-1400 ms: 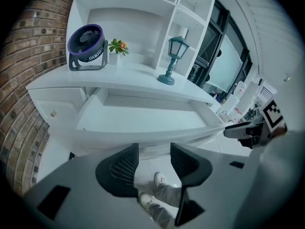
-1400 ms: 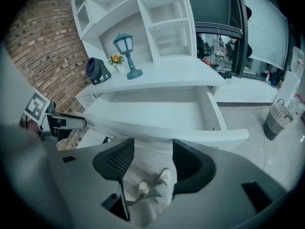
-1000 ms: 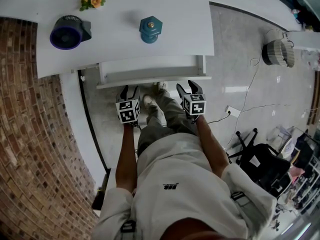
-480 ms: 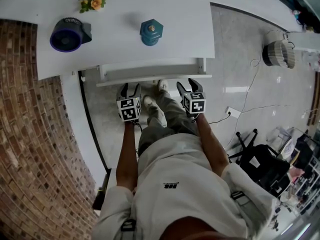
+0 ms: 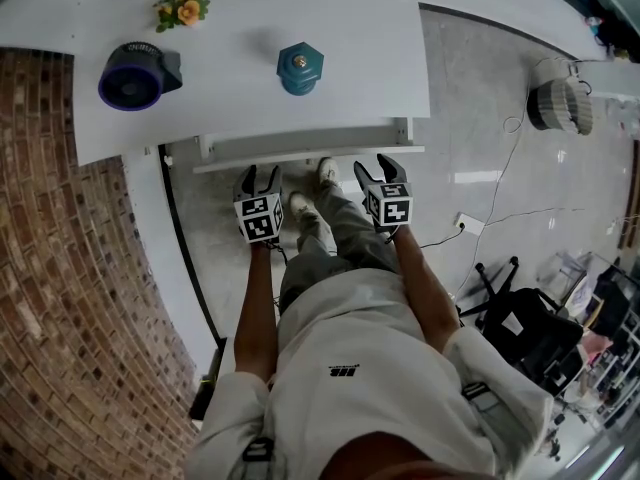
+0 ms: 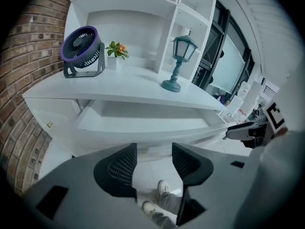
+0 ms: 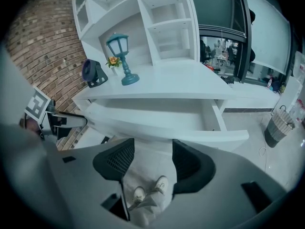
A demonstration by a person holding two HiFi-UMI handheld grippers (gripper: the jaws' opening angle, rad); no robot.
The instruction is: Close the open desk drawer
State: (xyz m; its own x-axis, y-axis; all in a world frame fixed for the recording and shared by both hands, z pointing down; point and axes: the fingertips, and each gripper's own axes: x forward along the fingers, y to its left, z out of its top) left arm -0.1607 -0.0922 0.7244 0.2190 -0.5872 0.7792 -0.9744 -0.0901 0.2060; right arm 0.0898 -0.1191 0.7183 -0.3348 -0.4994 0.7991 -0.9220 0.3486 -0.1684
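Brick wall (image 5: 70, 268): stood along the desk's left edge. Desk (image 5: 360, 38): white, flat top, with white shelving (image 7: 167, 13) rising from its back edge. Drawer (image 5: 305, 156): white, pulled out open from under the desk's front edge, its front panel clear of that edge and its inside (image 7: 157, 120) bare as far as the gripper views showed. Wire basket (image 5: 558, 105): on the floor, well apart from the desk's right edge. Fan (image 5: 130, 71): dark body with a purple ring, near the desk's left edge. Lantern (image 5: 300, 63): teal, upright, about the middle of the desk. Left gripper (image 5: 259, 176): held level before the left part of the drawer front, tips just beside it, contact not determinable; jaws wide apart with nothing between them, only floor and the person's shoes seen through the gap (image 6: 153, 151). Right gripper (image 5: 375, 169): before the right part of the drawer front, tips likewise just beside it; jaws wide apart and empty (image 7: 148, 159). Flower pot (image 5: 180, 6): small, orange bloom, at the desk's back left corner behind the fan.
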